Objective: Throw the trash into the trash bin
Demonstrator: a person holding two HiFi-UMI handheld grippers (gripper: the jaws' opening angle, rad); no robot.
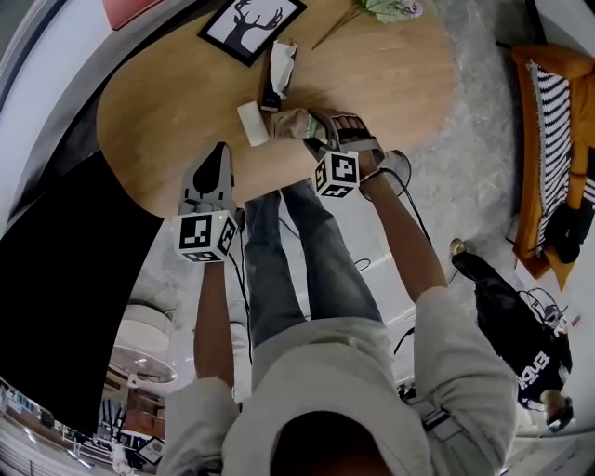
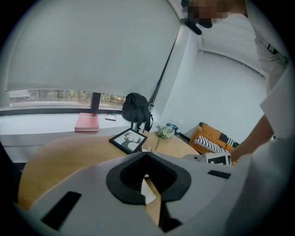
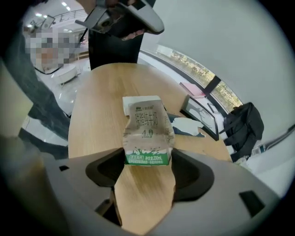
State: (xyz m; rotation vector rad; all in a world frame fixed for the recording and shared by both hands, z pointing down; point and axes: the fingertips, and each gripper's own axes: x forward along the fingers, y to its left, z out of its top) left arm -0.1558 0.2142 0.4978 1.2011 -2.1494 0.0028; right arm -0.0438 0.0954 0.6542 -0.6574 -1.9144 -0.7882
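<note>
I'm struggling to read a few spots. Below the table's near edge a pale round shape [image 1: 144, 339] is sitting half behind a black panel [image 1: 65, 297], and I can't tell what it is. The head view is cutting off the flowers [image 1: 390, 9] at the table's far edge. Whether the right pads are actually touching the carton's sides, I can't say.

The milk carton [image 3: 146, 133] is lying on the table [image 1: 372, 84], close to its near edge. It is flattened, creased brownish paper with a green band along its bottom. The right gripper [image 3: 147, 166] is pointing steeply down at it, jaws standing wide apart, and the carton's green end is sitting between them.

The left gripper [image 2: 146, 154] is hovering over the table's near edge with its jaws closed tip to tip and nothing between them.

The tabletop is smooth, oval, light wood. Also on the table are a small white box [image 1: 252, 123] just beside the carton, a crumpled white wrapper [image 1: 279, 70], and a black-framed deer picture [image 1: 251, 23]. Beyond the table's far side, the left gripper view is showing a flat red book [image 2: 86, 122] and a slumped black backpack [image 2: 137, 110].
</note>
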